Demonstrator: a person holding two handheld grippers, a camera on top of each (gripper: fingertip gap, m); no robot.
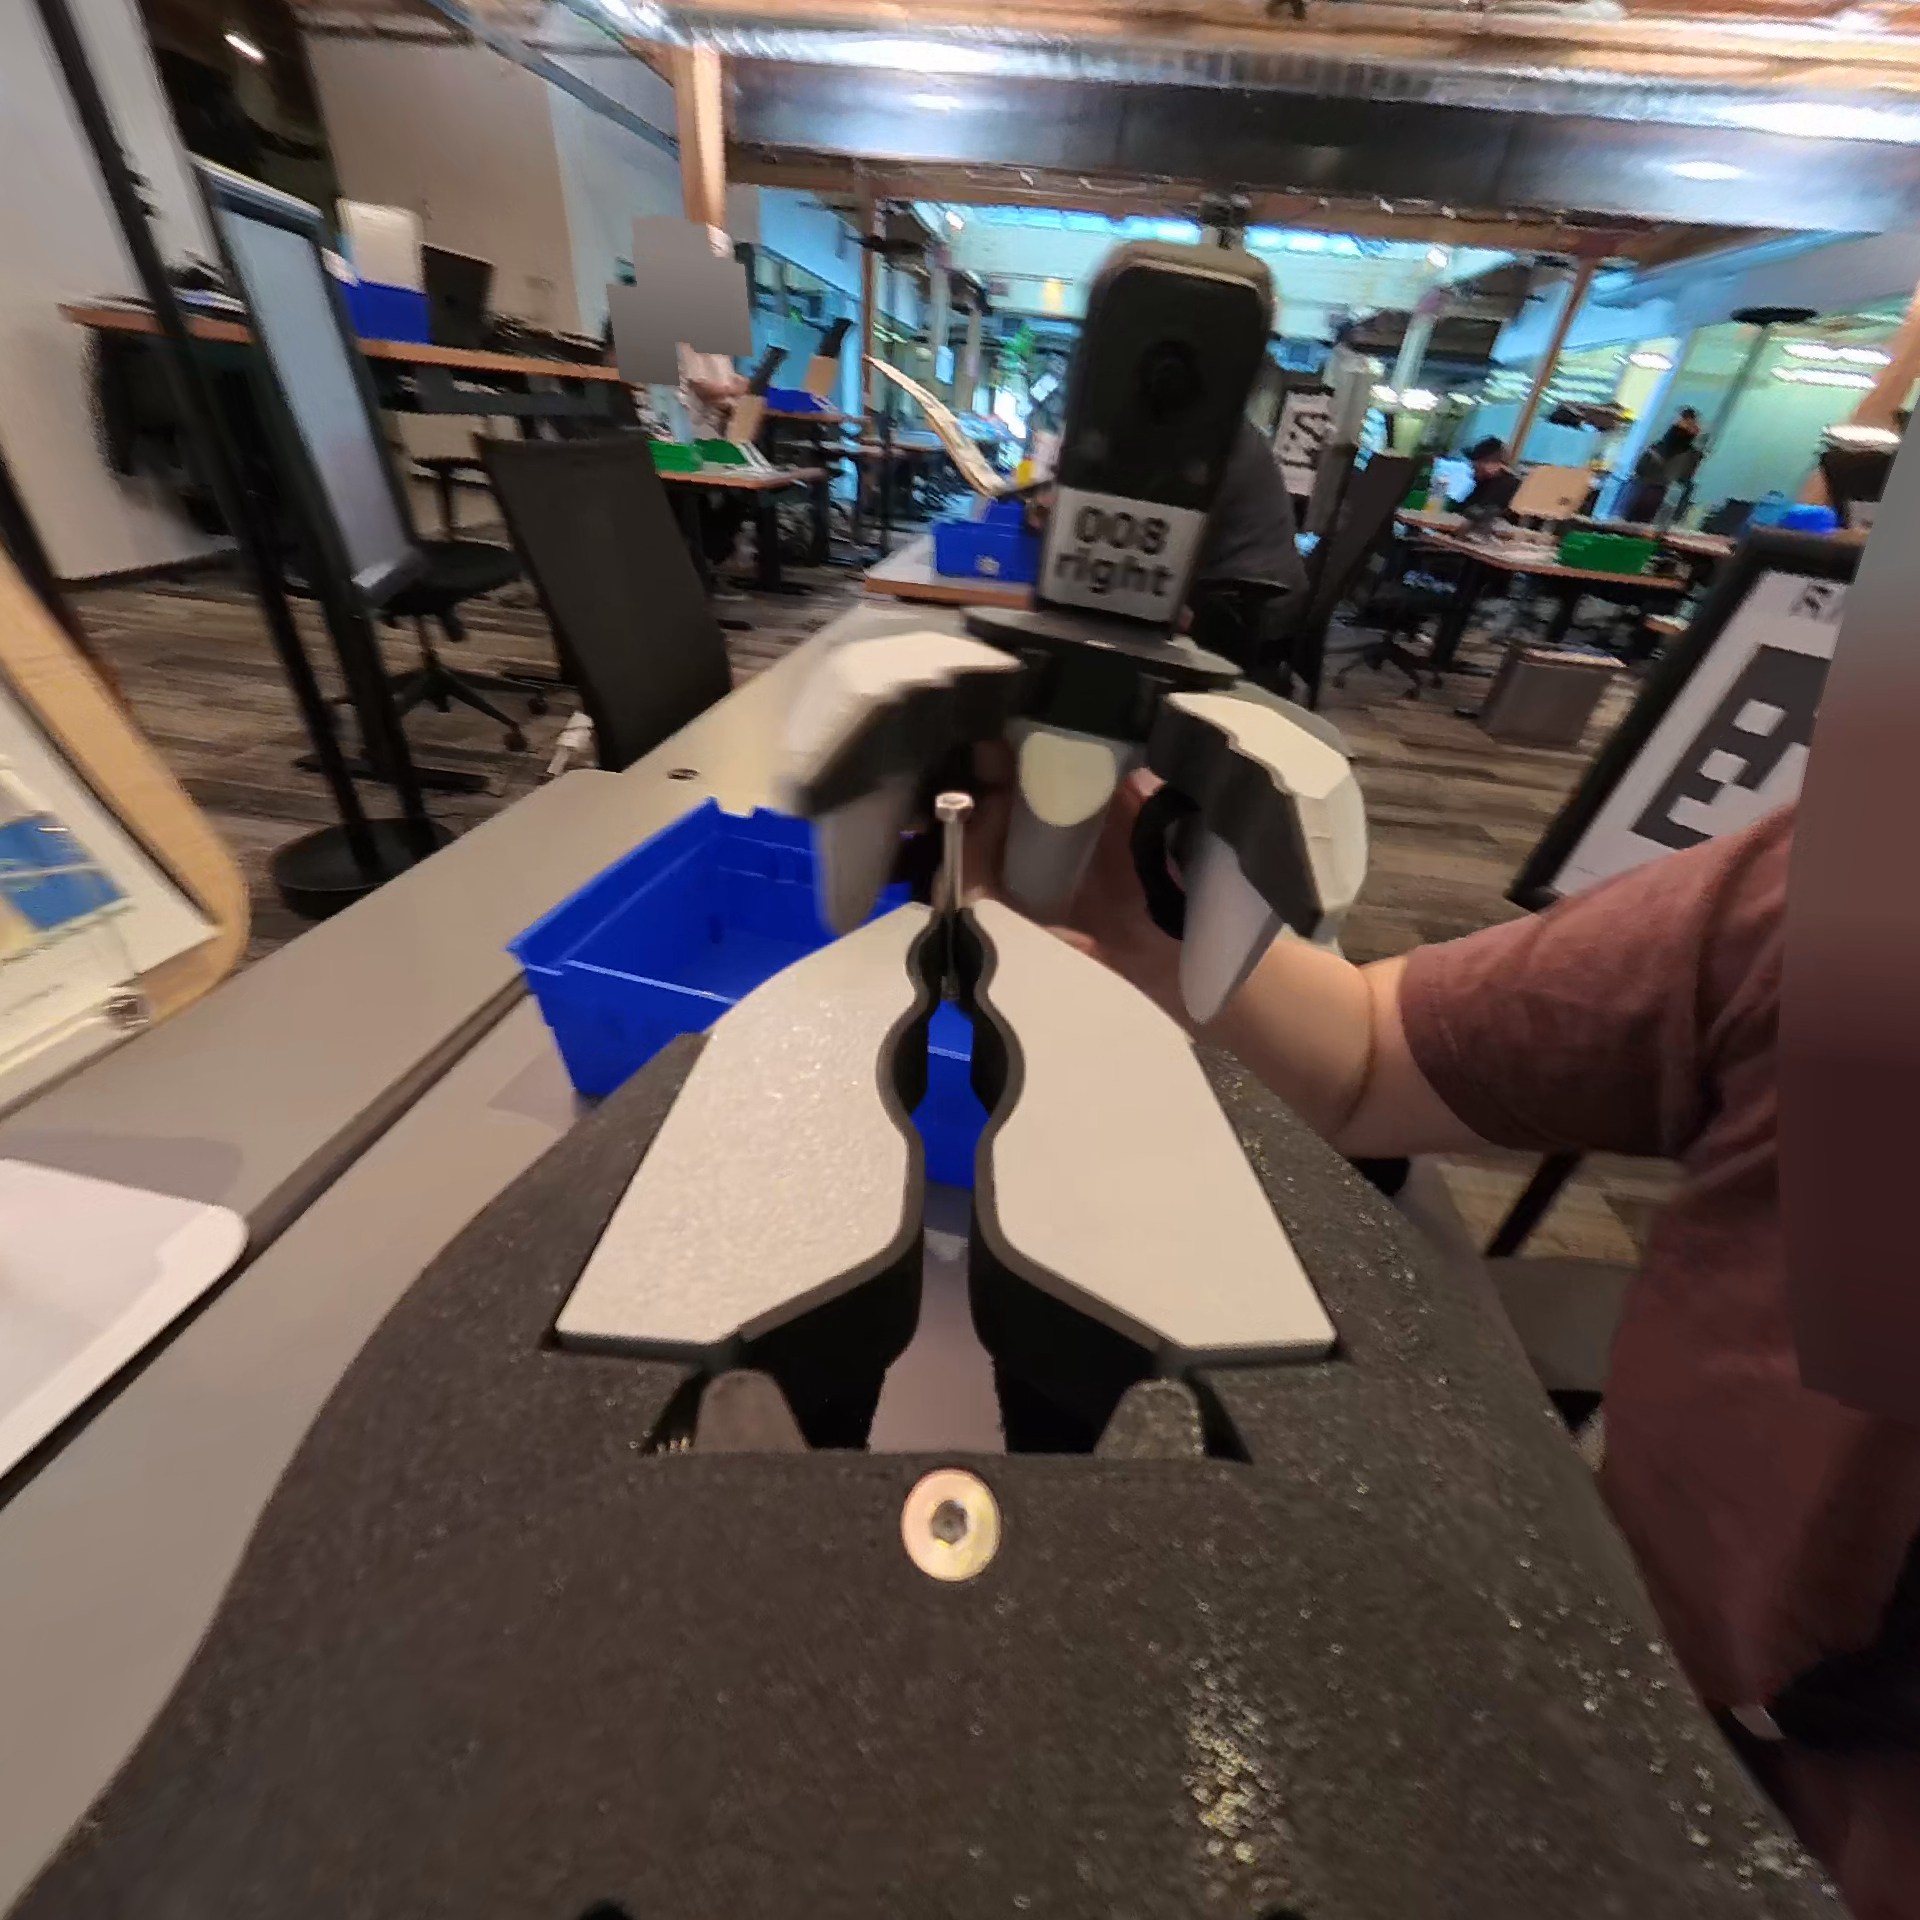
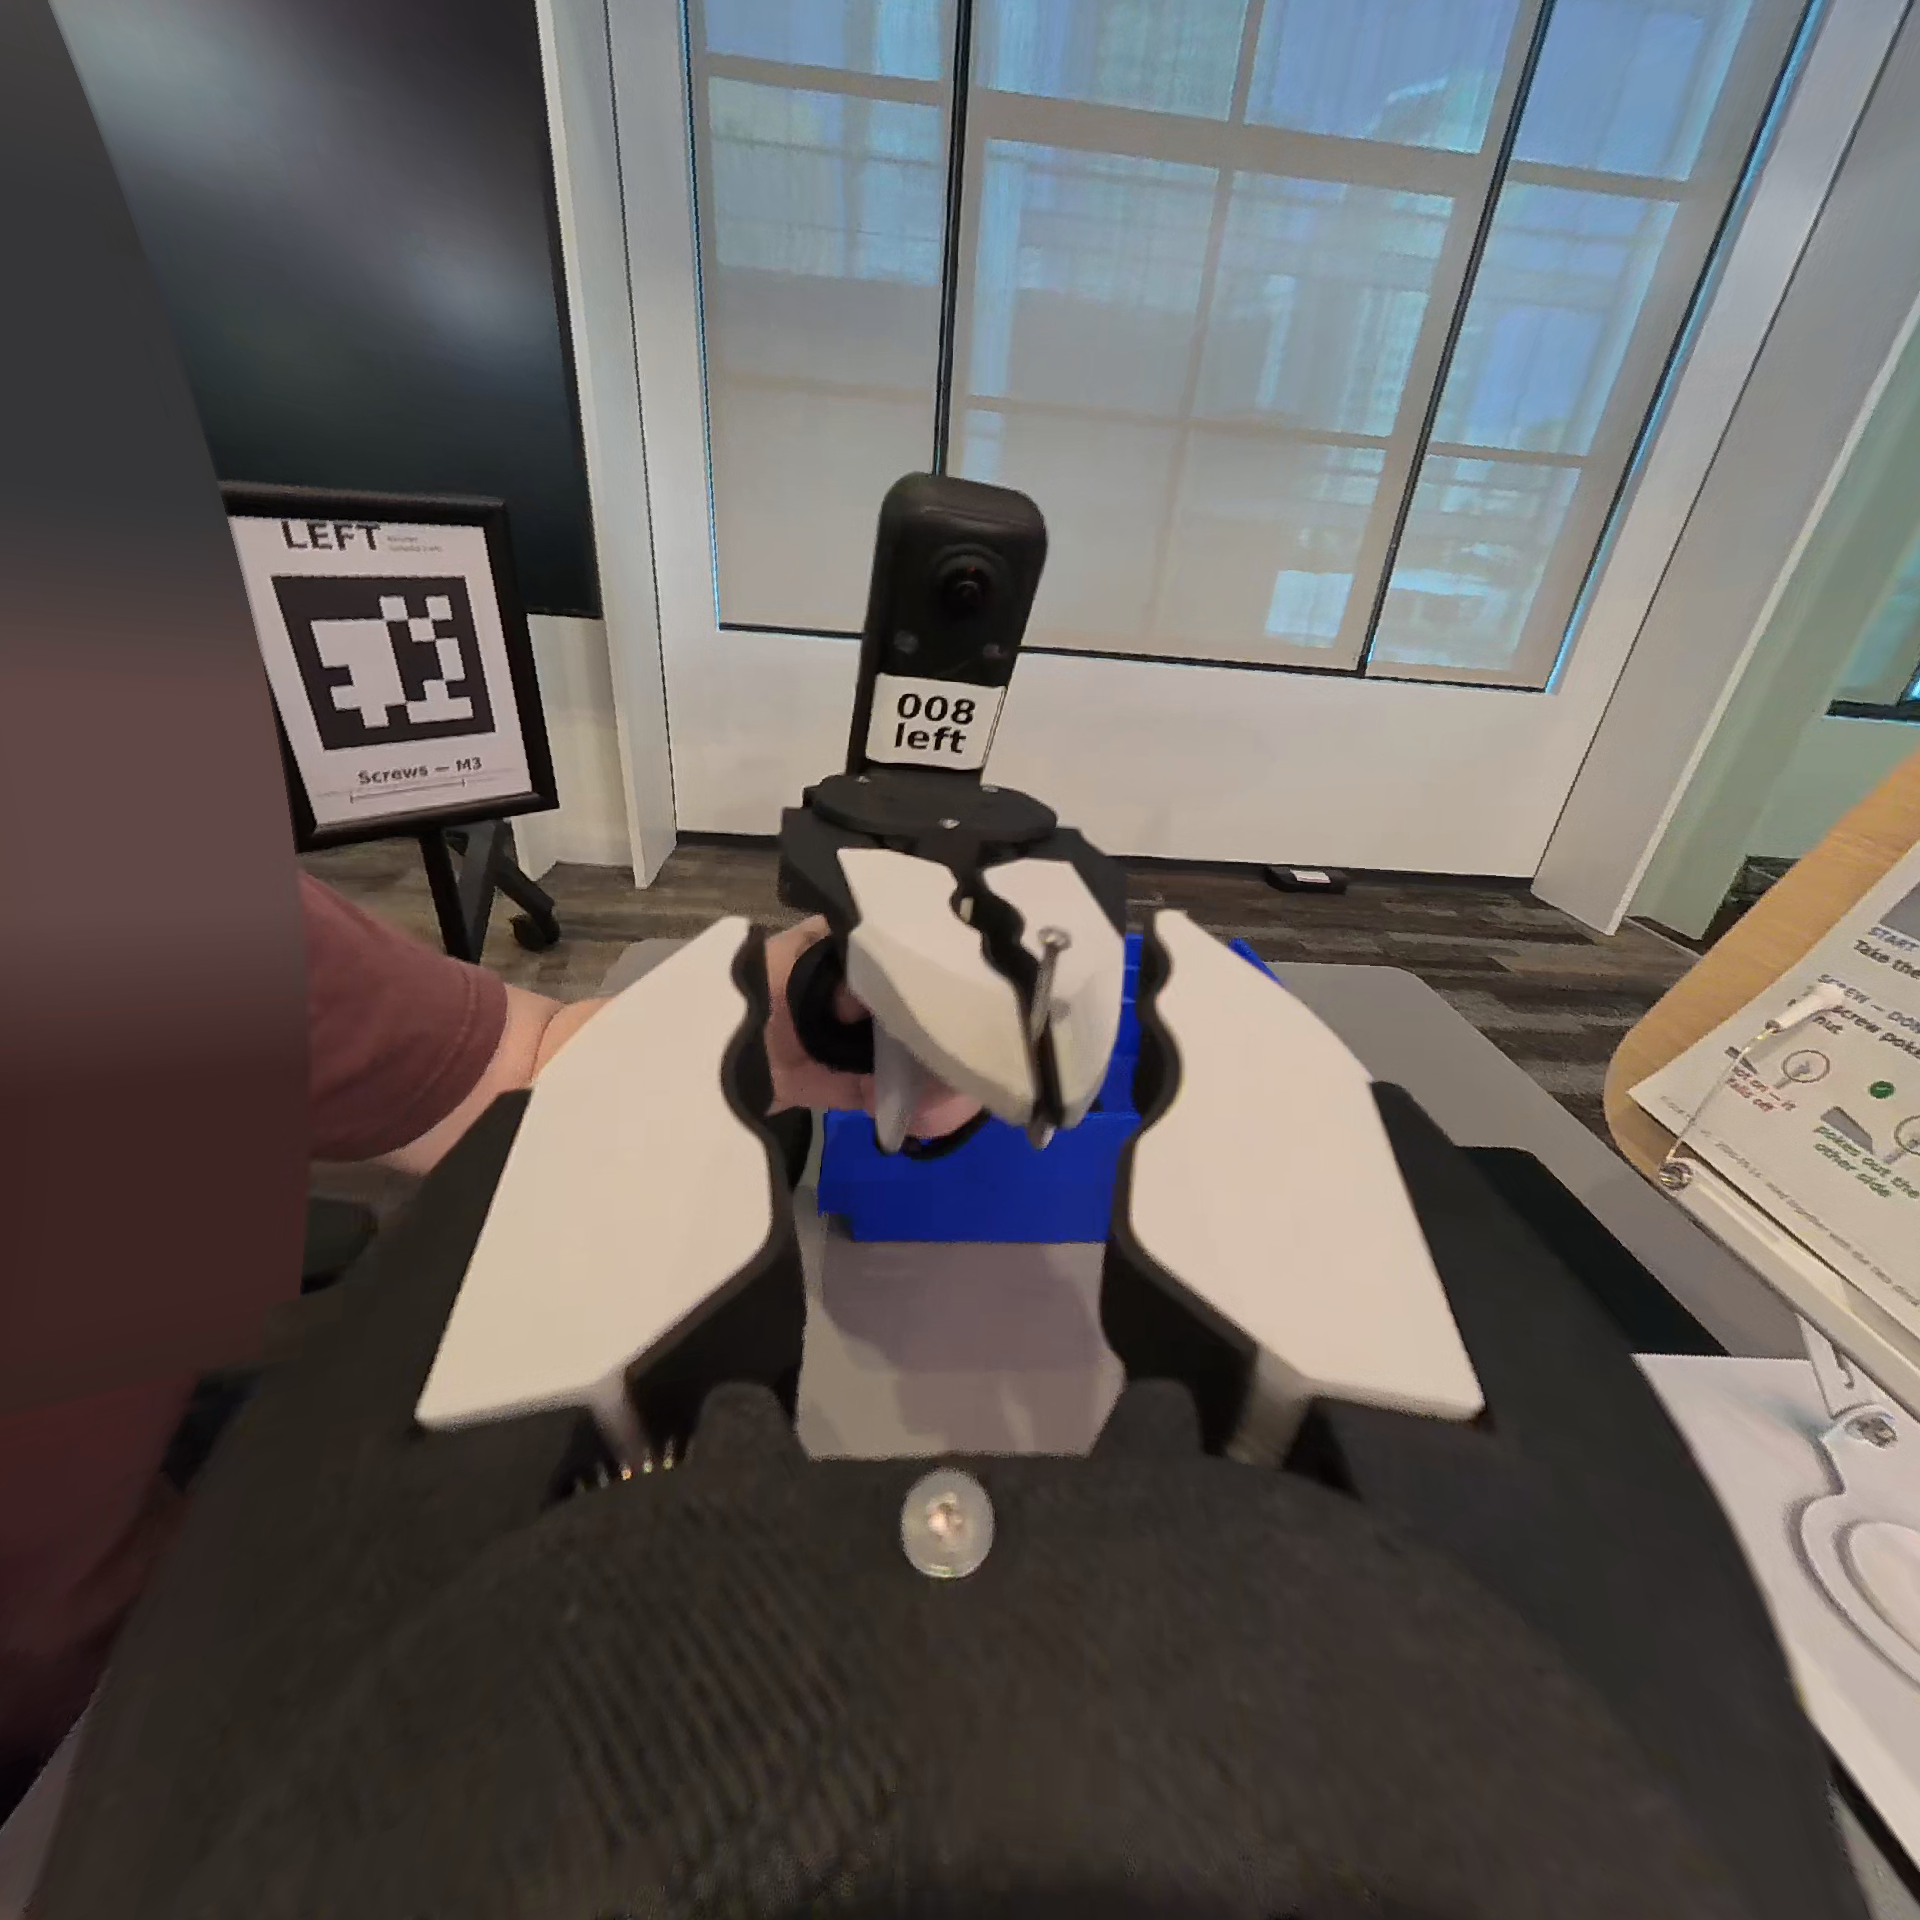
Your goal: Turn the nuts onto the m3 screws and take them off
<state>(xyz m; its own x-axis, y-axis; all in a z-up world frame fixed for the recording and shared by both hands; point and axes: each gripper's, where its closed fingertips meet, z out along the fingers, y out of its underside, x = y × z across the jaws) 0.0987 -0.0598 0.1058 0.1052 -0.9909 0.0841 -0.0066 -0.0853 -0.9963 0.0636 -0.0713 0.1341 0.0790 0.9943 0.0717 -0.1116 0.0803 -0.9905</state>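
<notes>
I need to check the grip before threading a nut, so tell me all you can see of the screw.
The screw is a thin, silvery metal one with a small flat head. It stands nearly upright, head up, its lower shank pinched between the closed jaws of the left gripper, above the blue bin. No nut shows on it.

We get bright, even light in both views: ceiling lights [image 1: 1704, 171] glow overhead in the left wrist view, daylight pours through the big window [image 2: 1195, 343] in the right one. Wide-angle lenses bend straight lines hard near the edges. The right gripper [image 1: 1039, 894] looks motion-smeared, the background room soft. Shadows on the tabletop [image 2: 956, 1320] stay faint.
</notes>
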